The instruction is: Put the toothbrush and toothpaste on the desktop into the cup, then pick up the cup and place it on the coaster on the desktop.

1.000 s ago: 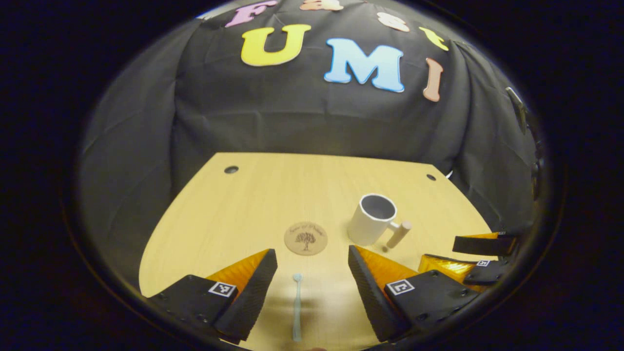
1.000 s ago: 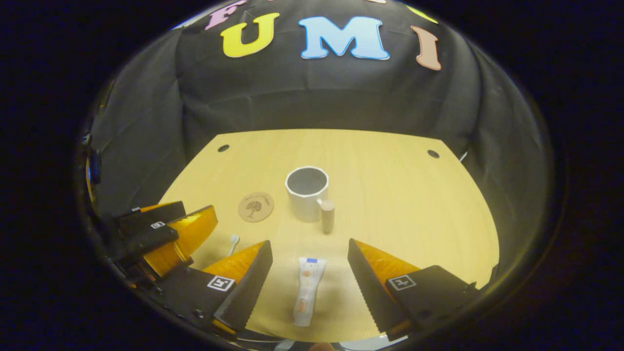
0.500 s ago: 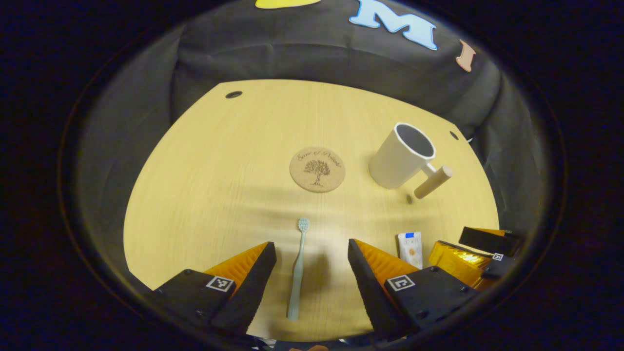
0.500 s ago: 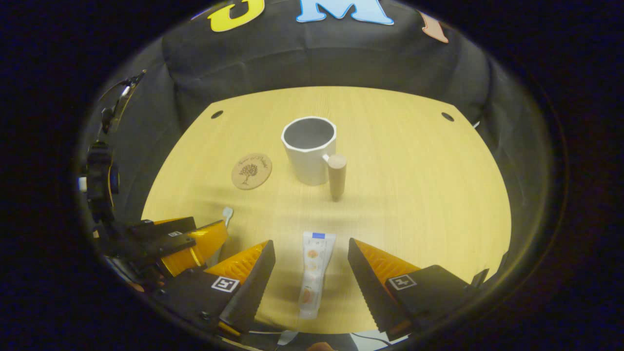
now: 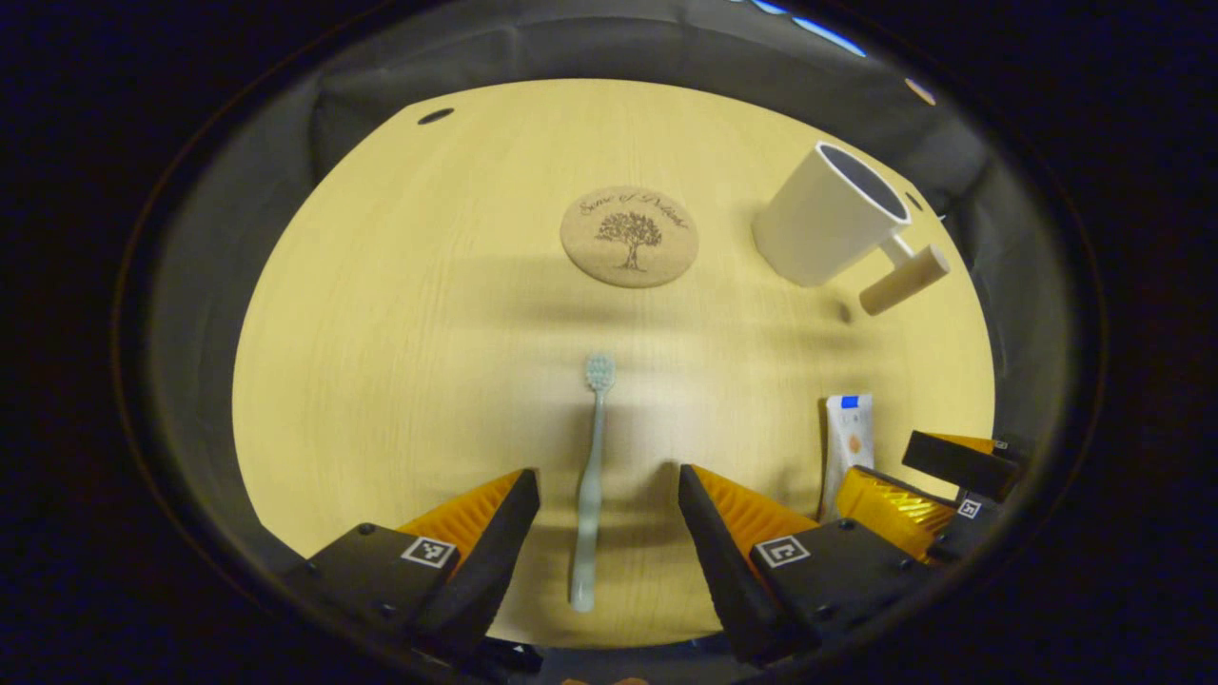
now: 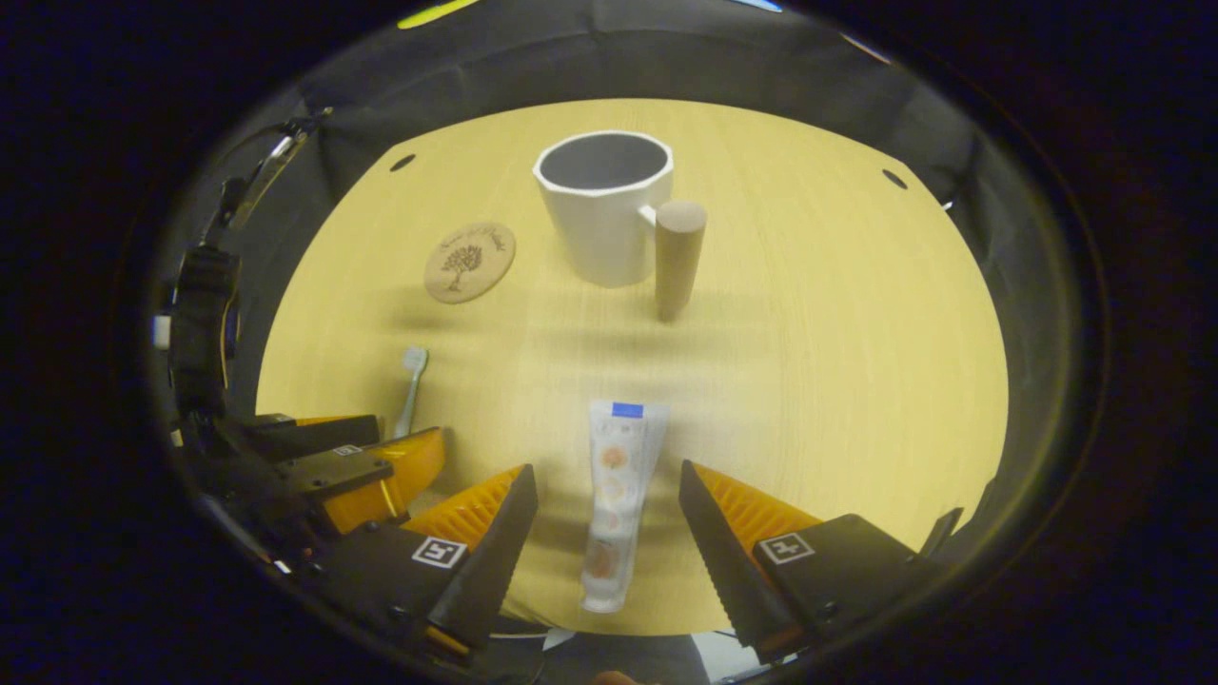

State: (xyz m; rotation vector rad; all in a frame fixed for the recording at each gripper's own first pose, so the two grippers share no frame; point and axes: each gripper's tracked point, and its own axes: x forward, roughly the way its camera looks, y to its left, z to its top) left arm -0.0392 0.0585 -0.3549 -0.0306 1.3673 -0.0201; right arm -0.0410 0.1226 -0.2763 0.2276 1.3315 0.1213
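Wood-grain tabletop (image 5: 400, 314) carries everything untouched: your left gripper (image 5: 609, 533) hangs with fingers spread either side of the toothbrush (image 5: 590, 476), your right gripper (image 6: 609, 533) likewise released astride the toothpaste (image 6: 614, 495). Beyond them, the cup (image 6: 601, 205) stands empty beside the coaster (image 6: 469, 262). Every step remains.

Left hand-held gripper (image 5: 609, 495) and right hand-held gripper (image 6: 609, 490) both hang spread wide, side by side.
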